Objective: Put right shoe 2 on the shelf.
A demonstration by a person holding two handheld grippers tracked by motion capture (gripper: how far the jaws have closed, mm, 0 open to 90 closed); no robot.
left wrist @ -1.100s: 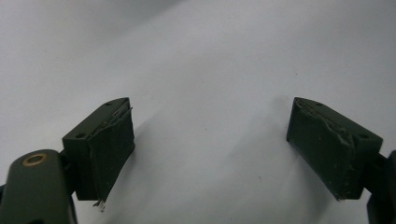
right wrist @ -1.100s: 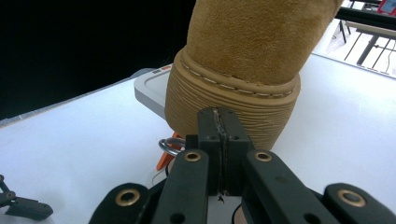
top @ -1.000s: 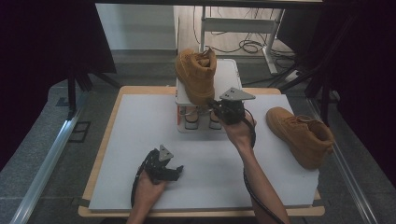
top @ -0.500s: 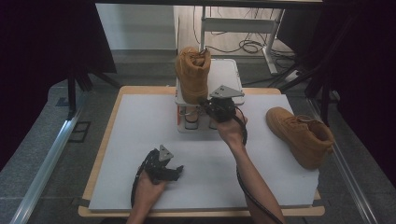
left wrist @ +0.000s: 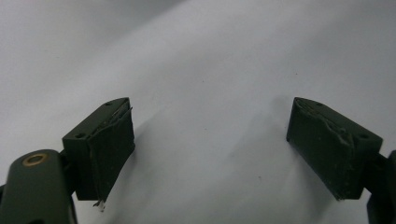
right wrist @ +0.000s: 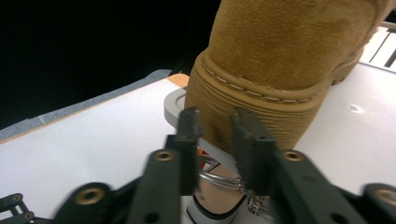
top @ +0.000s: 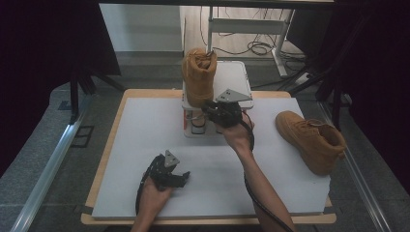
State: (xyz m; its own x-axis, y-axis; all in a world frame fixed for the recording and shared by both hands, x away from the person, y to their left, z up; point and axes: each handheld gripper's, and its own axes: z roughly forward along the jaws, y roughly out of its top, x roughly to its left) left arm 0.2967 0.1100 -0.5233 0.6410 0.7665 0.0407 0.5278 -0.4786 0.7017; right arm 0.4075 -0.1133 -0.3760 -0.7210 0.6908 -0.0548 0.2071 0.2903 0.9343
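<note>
A tan suede boot point(top: 198, 77) stands upright on the left part of a small white raised stand point(top: 235, 77) at the back of the table. Its ribbed heel point(right wrist: 247, 107) is right in front of my right gripper point(top: 207, 107). That gripper's jaws point(right wrist: 215, 126) have just been opening; a narrow gap shows and nothing is between them. A second tan boot point(top: 309, 137) lies on the table at the right. Near the front edge my left gripper point(top: 183, 178) rests on the white surface, wide open point(left wrist: 210, 144) and empty.
The white mat point(top: 145, 135) covers a wooden-edged table. Under the stand's top sit small metal and orange parts point(right wrist: 219, 179). Dark curtains hang on both sides, and cables and a metal frame lie on the floor behind.
My right gripper has edged a little to the left, closer to the heel of the boot on the stand. The left gripper has stayed put.
</note>
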